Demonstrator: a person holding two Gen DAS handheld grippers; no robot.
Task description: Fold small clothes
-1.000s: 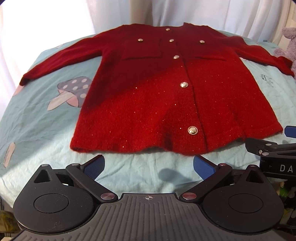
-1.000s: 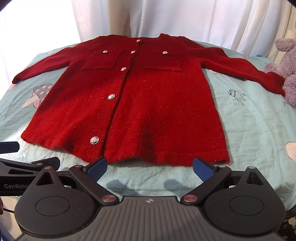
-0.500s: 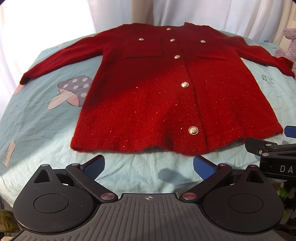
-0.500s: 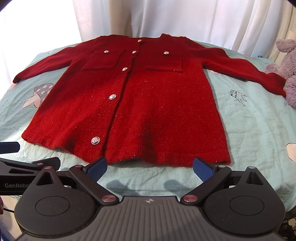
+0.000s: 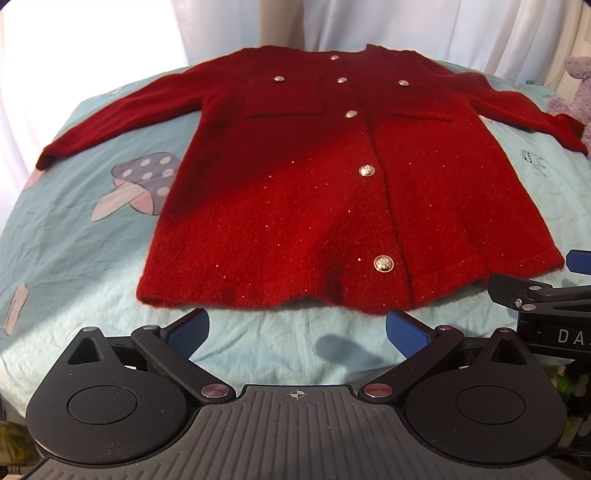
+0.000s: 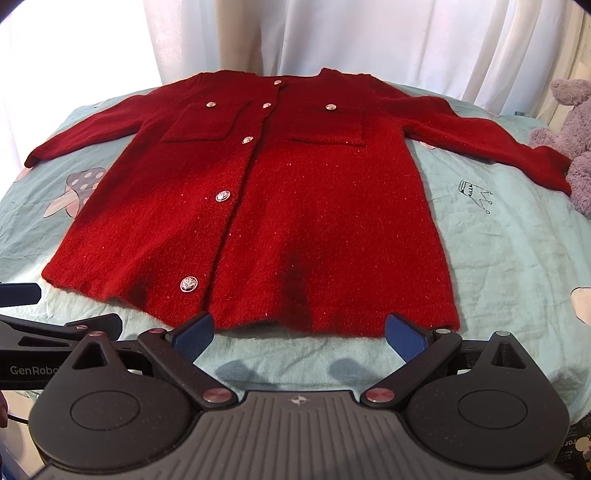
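Observation:
A red knitted cardigan (image 5: 303, 192) with gold buttons and two chest pockets lies flat and buttoned on the light blue sheet (image 5: 74, 236), both sleeves spread out. It also shows in the right wrist view (image 6: 295, 206). My left gripper (image 5: 297, 328) is open and empty, just in front of the hem's left part. My right gripper (image 6: 298, 334) is open and empty, its fingertips at the hem's right part. The right gripper also shows at the right edge of the left wrist view (image 5: 554, 295).
The sheet has a mushroom print (image 5: 136, 184) left of the cardigan and a small crown drawing (image 6: 474, 194) on the right. A grey plush toy (image 6: 569, 136) sits at the far right by the right sleeve cuff. White curtains (image 6: 332, 33) hang behind.
Both grippers have crept slightly forward toward the hem. The cardigan has not moved and both grippers stay open.

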